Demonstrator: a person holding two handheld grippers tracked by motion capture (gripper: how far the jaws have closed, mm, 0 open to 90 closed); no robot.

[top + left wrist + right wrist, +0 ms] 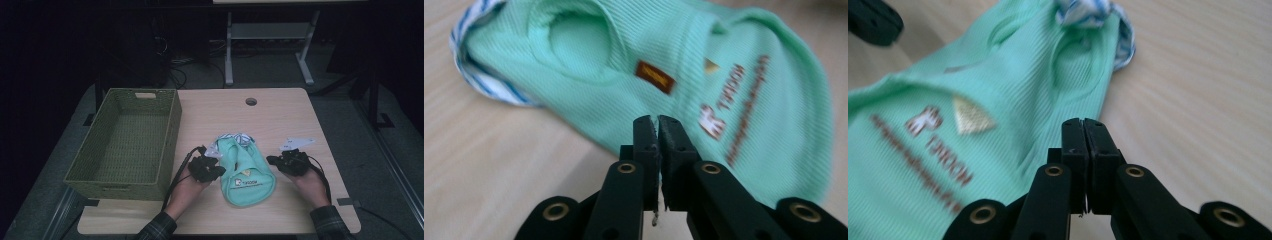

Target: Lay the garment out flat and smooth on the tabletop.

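Observation:
A mint-green ribbed garment (245,172) with a blue-and-white striped collar and a brown printed logo lies flat in the middle of the table (285,115). My left gripper (219,171) sits at its left edge and my right gripper (271,160) at its right edge. In the left gripper view the black jaws stand pressed together just in front of the garment (624,75), with the left gripper (657,121) showing nothing between its tips. The right gripper (1083,122) is likewise shut beside the garment (1013,85), over bare wood.
A green woven basket (115,187) stands on the table's left side, close to my left hand. A round cable hole (251,101) lies near the far edge. Beyond the table are a white desk frame (229,50) and dark floor.

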